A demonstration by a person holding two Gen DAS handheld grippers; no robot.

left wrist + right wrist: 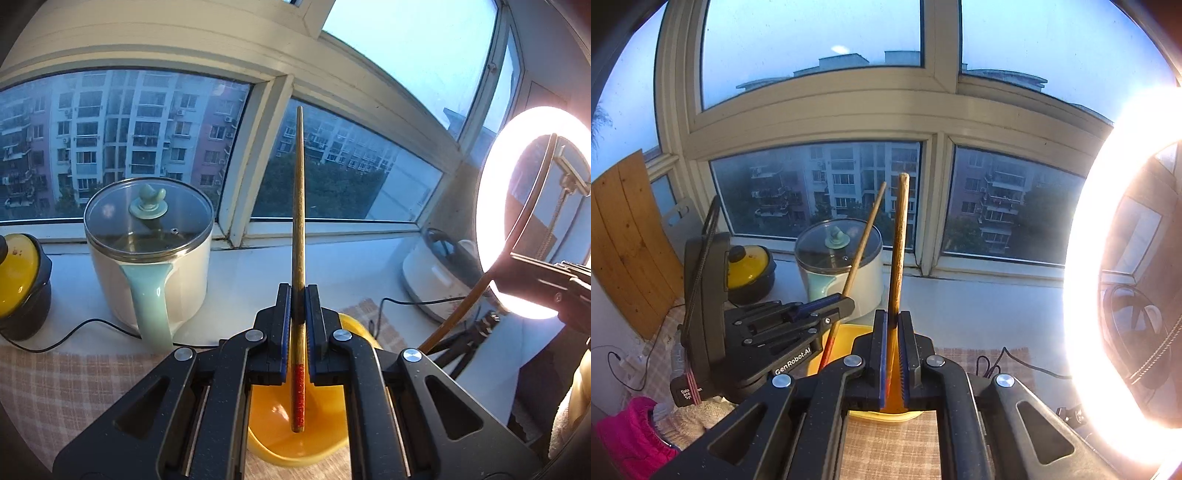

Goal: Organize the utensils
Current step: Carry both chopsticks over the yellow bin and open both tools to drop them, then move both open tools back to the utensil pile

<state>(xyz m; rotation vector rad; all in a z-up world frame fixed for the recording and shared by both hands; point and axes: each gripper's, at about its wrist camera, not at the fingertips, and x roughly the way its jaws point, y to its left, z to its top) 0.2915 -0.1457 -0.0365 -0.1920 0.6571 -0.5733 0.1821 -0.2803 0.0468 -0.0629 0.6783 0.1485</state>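
My left gripper is shut on a wooden chopstick with a red band at its lower end. It stands nearly upright, its red end over a yellow bowl. My right gripper is shut on a second wooden chopstick, also upright above the same yellow bowl. In the right wrist view the left gripper shows at the left, its red-tipped chopstick leaning right. The right gripper's black housing and its chopstick show at the right of the left wrist view.
A white electric pot with a glass lid and mint handle stands on the windowsill beside a yellow-lidded black pot. A white cooker and a bright ring light are at the right. A checked cloth covers the table; cables cross it.
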